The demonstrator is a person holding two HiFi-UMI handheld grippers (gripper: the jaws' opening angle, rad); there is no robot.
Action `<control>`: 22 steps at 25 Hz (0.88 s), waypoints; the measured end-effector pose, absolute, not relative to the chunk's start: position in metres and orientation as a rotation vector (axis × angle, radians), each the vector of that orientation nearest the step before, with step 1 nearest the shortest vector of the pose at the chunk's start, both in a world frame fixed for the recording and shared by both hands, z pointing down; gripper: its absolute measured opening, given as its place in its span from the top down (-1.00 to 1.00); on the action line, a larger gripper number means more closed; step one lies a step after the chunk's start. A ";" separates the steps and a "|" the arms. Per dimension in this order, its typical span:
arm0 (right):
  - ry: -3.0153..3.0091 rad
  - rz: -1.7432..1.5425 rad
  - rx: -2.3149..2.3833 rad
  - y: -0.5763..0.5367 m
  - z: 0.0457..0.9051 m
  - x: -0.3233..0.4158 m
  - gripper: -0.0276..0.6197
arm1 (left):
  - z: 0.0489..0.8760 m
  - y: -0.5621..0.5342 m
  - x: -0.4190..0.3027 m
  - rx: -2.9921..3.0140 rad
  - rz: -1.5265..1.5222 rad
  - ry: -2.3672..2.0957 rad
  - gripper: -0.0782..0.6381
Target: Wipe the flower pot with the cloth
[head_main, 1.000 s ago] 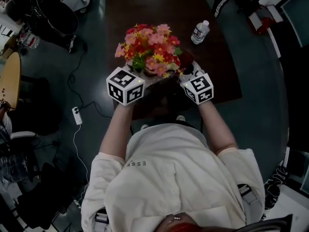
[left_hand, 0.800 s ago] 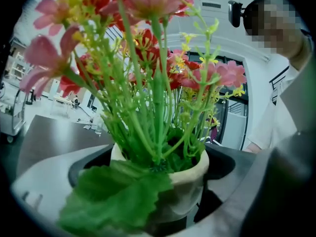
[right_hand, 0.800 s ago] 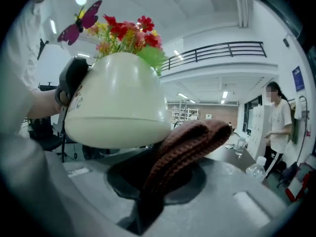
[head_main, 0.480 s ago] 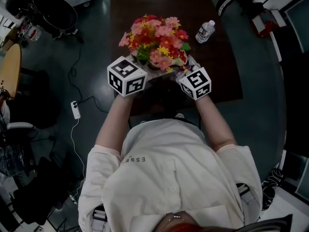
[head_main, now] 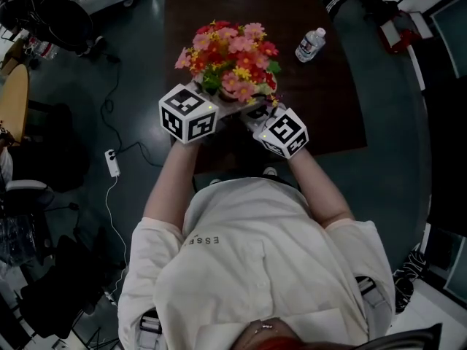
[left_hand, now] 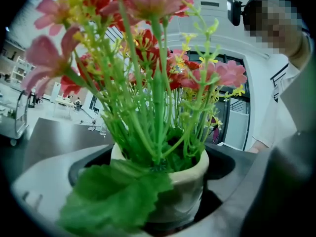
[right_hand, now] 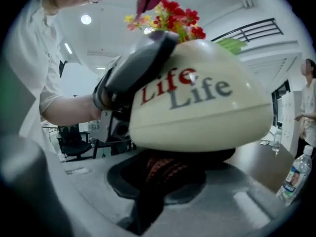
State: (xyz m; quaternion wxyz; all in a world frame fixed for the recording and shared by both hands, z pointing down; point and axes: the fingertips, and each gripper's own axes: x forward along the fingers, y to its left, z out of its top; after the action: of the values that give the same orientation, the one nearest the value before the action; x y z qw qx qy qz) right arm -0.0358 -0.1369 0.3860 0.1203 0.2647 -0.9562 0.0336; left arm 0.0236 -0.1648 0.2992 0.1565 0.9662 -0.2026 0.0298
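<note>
A cream flower pot (left_hand: 190,184) full of pink, red and yellow flowers (head_main: 229,54) is held up over the dark table (head_main: 332,108). My left gripper (head_main: 217,100) is shut on the pot, its jaws on either side of the pot's wall. In the right gripper view the pot (right_hand: 197,115) shows red and grey "Life" lettering and looks tilted. My right gripper (head_main: 255,115) is shut on a dark red cloth (right_hand: 160,168), which presses against the pot's underside. From the head view the cloth is hidden.
A water bottle (head_main: 311,44) stands on the table to the right of the flowers, and shows too in the right gripper view as the bottle (right_hand: 295,177). A white power strip (head_main: 113,163) with its cable lies on the floor at left. Another person stands at far right.
My right gripper has moved left, in under the pot with the cloth. The pot and flowers have shifted slightly farther away in my left gripper.
</note>
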 end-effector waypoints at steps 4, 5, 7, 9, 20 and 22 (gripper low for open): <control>-2.765 0.141 0.639 -0.128 0.412 -0.028 0.77 | 0.319 -0.175 0.026 2.746 0.082 -0.611 -0.76; -2.738 0.164 0.642 -0.127 0.420 -0.025 0.77 | 0.324 -0.173 0.022 2.754 0.093 -0.617 -0.76; -2.652 0.215 0.699 -0.128 0.438 -0.016 0.77 | 0.337 -0.165 0.011 2.780 0.134 -0.611 -0.76; -2.562 0.273 0.772 -0.134 0.459 0.002 0.77 | 0.356 -0.156 0.004 2.806 0.190 -0.583 -0.76; -2.324 0.500 1.111 -0.164 0.511 0.101 0.77 | 0.480 -0.136 0.013 2.838 0.379 -0.417 -0.76; -2.313 0.546 1.128 -0.162 0.520 0.103 0.77 | 0.500 -0.136 0.012 2.823 0.427 -0.417 -0.76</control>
State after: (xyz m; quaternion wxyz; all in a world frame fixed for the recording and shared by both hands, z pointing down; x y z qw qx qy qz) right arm 0.1035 -0.1622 0.5201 0.2530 0.4148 -0.8507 0.2007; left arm 0.0123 -0.1360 0.5002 0.1277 0.9704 -0.1432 0.1466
